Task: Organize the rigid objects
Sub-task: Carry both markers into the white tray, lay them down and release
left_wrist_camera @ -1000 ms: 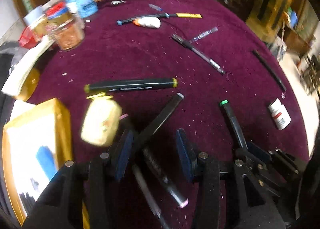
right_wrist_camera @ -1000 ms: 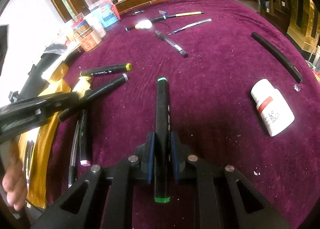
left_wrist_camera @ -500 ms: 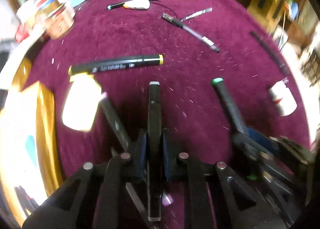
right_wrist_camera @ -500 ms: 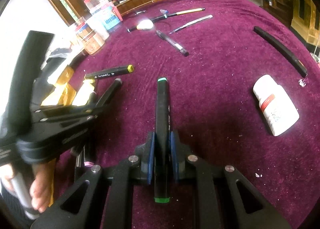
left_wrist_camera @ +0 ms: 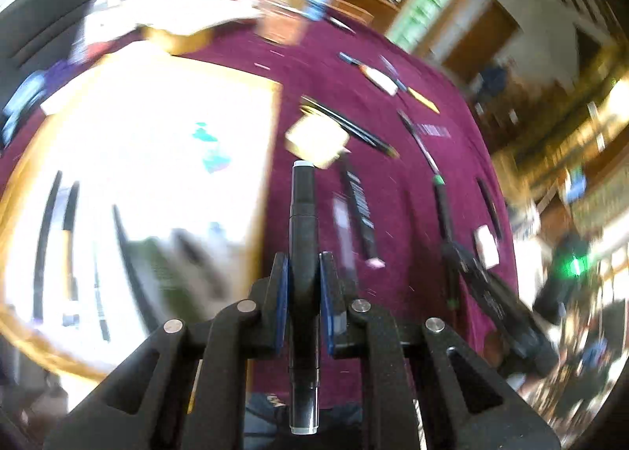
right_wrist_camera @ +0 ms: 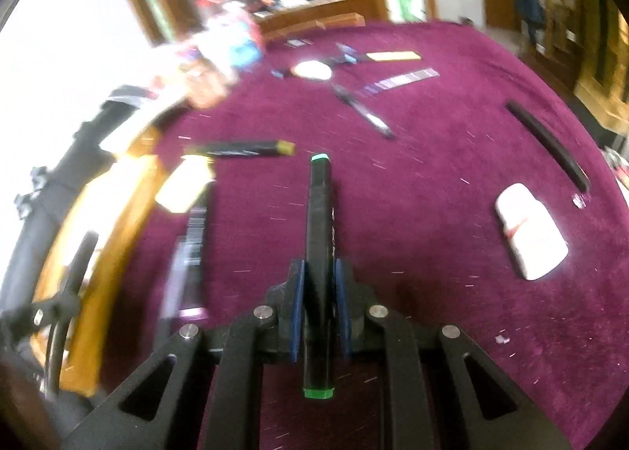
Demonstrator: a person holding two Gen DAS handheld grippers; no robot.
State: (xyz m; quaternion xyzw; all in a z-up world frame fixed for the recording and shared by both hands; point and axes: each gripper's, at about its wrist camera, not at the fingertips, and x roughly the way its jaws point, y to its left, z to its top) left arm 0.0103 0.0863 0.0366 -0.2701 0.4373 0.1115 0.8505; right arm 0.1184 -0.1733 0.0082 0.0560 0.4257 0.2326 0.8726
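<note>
1. Once my left gripper (left_wrist_camera: 302,304) had closed on the grey-capped marker (left_wrist_camera: 302,237), which a second before lay loose on the cloth between its spread fingers, I swung it leftward, and the left wrist view smeared with the motion
2. That swing brought the gold-rimmed tray (left_wrist_camera: 271,127) into the left half of that view, bright and washed out, with several dark pens (left_wrist_camera: 43,245) already lying in it; half a second before, the same view looked straight across the maroon tablecloth (left_wrist_camera: 412,253)
3. I judged this to mean the pick was finished and the carry to the tray was under way, so one more marker was about to be sorted
4. My right gripper (right_wrist_camera: 319,308) stayed clamped on the green-capped marker (right_wrist_camera: 320,253), as it had been throughout, held over the cloth near its centre, well apart from the tray at the left
5. The grey-capped marker was a black barrel with a pale cap at each end, pinched near its middle between the blue pads (left_wrist_camera: 281,300) and pointing straight ahead, its far tip close to the tray's right rim in the view
6. The green-capped marker looked alike, black with green ends, gripped just behind its middle
7. Left on the cloth were a yellow-capped marker (right_wrist_camera: 240,148), a pale yellow bottle (right_wrist_camera: 184,184), a white pill bottle (right_wrist_camera: 528,241) at the right, a black strip (right_wrist_camera: 546,143) beyond it and pens at the far side
</note>
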